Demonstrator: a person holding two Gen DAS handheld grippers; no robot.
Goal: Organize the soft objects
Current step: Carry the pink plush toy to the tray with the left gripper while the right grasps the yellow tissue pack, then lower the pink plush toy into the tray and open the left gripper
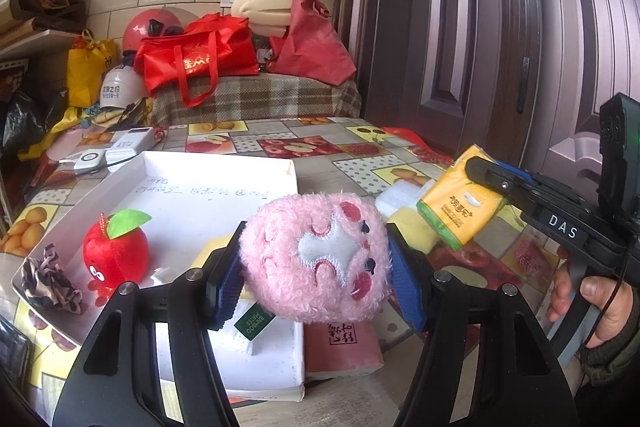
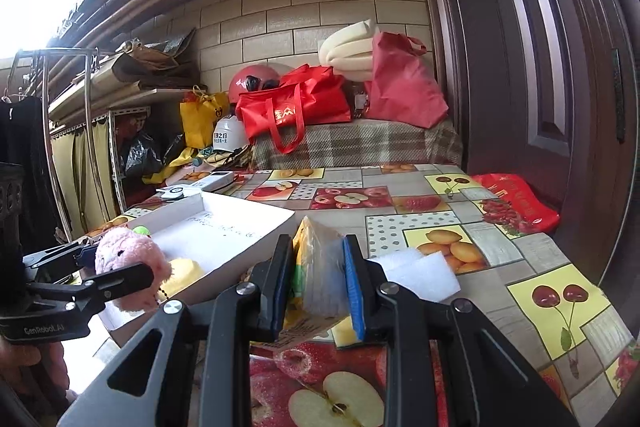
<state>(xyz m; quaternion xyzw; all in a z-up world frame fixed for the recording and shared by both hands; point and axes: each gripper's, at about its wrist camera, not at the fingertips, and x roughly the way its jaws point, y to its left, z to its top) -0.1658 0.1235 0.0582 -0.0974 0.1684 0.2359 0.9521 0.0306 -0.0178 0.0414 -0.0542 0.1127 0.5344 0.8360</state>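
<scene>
My left gripper is shut on a pink plush toy and holds it above the near right corner of a white tray. The toy also shows in the right wrist view. My right gripper is shut on a yellow tissue pack, lifted above the table; the pack also shows in the left wrist view. In the tray lie a red plush apple, a patterned cloth scrunchie and a yellow sponge.
White foam pieces and another yellow sponge lie on the fruit-patterned tablecloth. A pink packet lies beside the tray. White devices sit behind the tray. Red bags and helmets stand at the back.
</scene>
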